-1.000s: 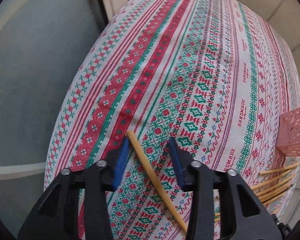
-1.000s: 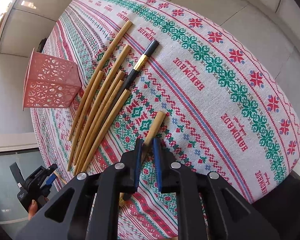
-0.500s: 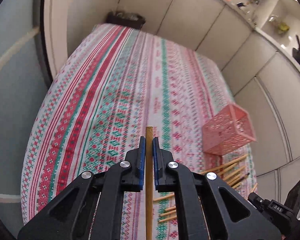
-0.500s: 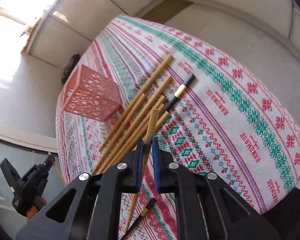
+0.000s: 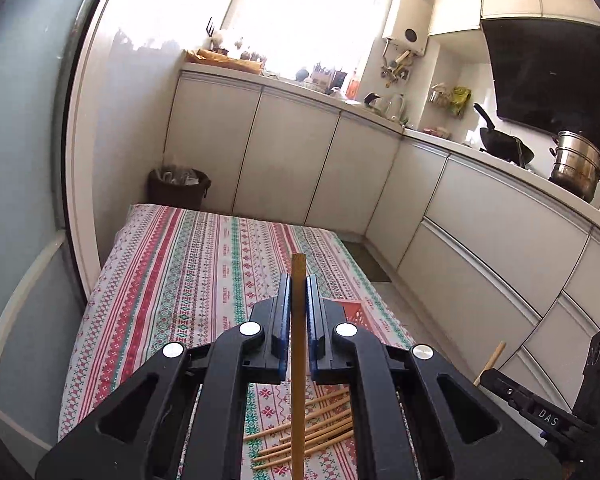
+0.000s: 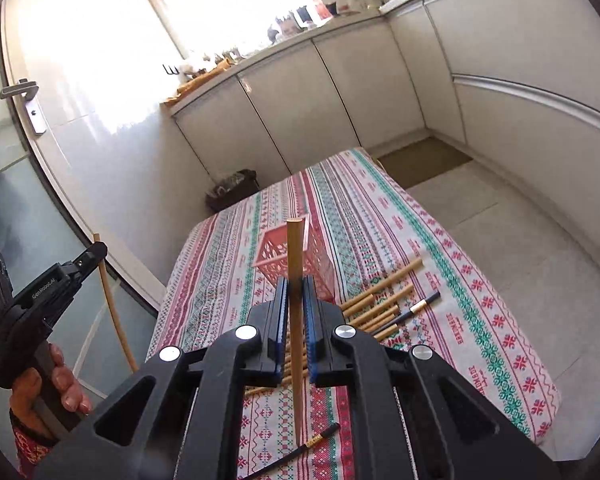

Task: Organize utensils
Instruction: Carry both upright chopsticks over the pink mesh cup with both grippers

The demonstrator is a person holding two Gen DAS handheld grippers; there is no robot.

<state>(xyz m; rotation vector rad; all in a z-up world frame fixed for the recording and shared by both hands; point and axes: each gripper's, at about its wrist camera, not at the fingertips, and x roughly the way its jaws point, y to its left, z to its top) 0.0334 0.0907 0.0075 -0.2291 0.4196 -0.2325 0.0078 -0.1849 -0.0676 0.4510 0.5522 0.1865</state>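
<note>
Each hand is carrying one bamboo chopstick above the table toward the pink basket (image 6: 296,258), and doing this well means keeping each stick steady in its clamp, tipping the narrow end down over the basket mouth, and letting go only once the tip is inside the rim. The left gripper (image 5: 299,280) is clamping shut on the left chopstick (image 5: 298,360), which is running straight up between the blue pads with its blunt end poking out past the tips. The right gripper (image 6: 296,282) is pinching closed on the right chopstick (image 6: 295,300) the same way. In the right wrist view the basket is standing on the striped tablecloth (image 6: 380,208) just beyond the right fingertips. The loose chopsticks (image 6: 380,300) are lying just right of the basket, beside a black chopstick (image 6: 412,309).
</note>
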